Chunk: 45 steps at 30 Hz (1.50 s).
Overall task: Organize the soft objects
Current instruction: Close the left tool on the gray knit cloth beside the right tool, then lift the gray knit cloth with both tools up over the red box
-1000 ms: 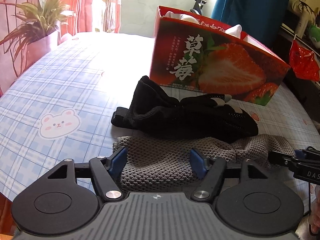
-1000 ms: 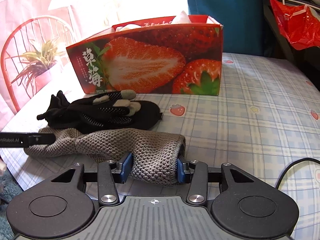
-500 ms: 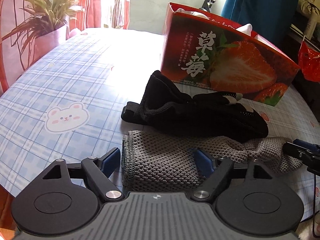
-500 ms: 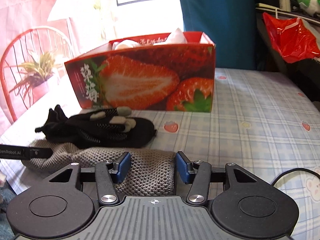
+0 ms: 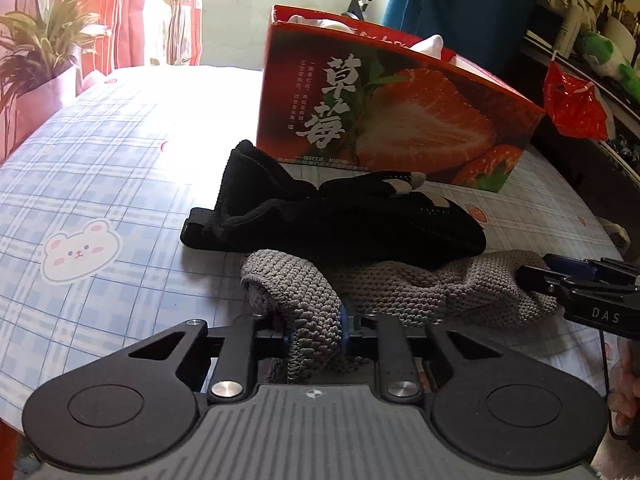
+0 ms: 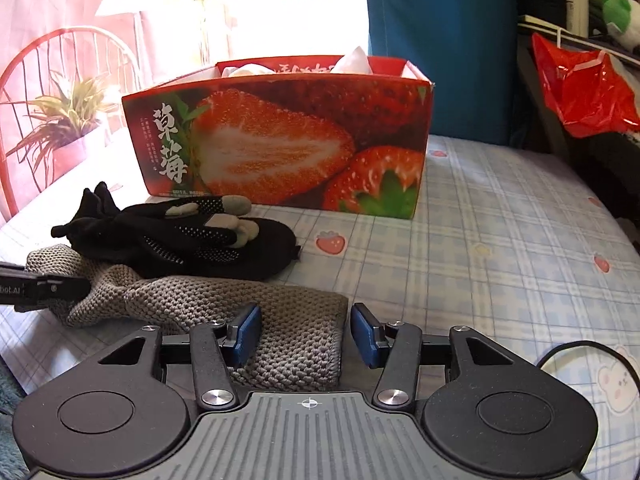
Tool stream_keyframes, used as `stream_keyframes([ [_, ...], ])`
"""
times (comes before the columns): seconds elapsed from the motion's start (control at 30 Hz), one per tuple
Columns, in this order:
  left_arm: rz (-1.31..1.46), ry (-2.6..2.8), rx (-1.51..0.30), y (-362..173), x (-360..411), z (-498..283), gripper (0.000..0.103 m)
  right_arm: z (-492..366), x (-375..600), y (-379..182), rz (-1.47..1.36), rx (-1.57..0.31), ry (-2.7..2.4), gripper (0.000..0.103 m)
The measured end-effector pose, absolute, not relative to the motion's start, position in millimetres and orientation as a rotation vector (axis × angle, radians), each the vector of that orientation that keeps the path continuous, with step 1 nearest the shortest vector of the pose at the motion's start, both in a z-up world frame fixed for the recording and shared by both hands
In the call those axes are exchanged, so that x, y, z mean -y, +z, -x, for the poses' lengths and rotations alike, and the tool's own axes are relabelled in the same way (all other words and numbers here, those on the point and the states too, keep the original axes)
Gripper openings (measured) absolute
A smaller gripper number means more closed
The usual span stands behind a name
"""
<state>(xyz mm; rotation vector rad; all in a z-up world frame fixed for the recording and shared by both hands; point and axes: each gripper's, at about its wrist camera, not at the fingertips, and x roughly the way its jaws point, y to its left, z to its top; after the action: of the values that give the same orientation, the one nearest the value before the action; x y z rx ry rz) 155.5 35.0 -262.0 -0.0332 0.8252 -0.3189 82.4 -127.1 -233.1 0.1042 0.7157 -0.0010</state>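
Left gripper point(image 5: 314, 330) clenched on one end of the grey knit cloth point(image 5: 400, 292); jaws have just been closing, and the fabric is bunched into a hump between the blue pads, spilling back over the gripper body. Right gripper point(image 6: 306, 334) sits at the cloth's other end: left pad point(image 6: 245, 332) touches the knit, right pad point(image 6: 366, 334) stands just clear of the cloth edge, so that grip reads as released, fabric between the jaws but not squeezed. In the left wrist view the right gripper's black fingers come in at 3 o'clock, resting against the cloth's far end; in the right wrist view the left gripper's finger shows at 9 o'clock on the twisted part of the cloth. Cloth lies stretched across the blue checked tablecloth point(image 6: 500, 248) between the two tools, twisted near the left end. Black gloves point(image 6: 176, 236) with grey fingertips and dotted palms lie just behind the cloth, at 12 o'clock from it, touching its edge. Strawberry box point(image 6: 280, 152), red, open top, white items poking out, stands beyond the gloves, close but apart. Potted plant point(image 5: 36, 64) at 10 o'clock in the left view, off the table edge. Red plastic bag point(image 6: 580, 88) at 2 o'clock in the right view, past the table.
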Motion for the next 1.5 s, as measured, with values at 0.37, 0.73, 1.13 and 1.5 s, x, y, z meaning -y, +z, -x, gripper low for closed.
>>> stream_keyframes([
  [0.37, -0.017, -0.408, -0.821, -263.4, -22.1, -150.9, 0.022, -83.0, 133.2, -233.8, -0.144, -0.725, -0.012, 0.049],
  [0.73, 0.002, -0.423, -0.832, -266.4, -25.6, -153.1, 0.022, -84.7, 147.3, -243.1, -0.256, -0.774, -0.025, 0.061],
  [1.13, -0.015, -0.415, -0.822, -266.0, -22.7, -152.8, 0.023, -83.7, 133.1, -238.9, -0.263, -0.789, 0.102, 0.013],
  [1.5, 0.018, -0.427, -0.649, -233.9, -35.7, -130.2, 0.018, -70.9, 140.1, -207.5, -0.253, -0.613, 0.094, 0.012],
])
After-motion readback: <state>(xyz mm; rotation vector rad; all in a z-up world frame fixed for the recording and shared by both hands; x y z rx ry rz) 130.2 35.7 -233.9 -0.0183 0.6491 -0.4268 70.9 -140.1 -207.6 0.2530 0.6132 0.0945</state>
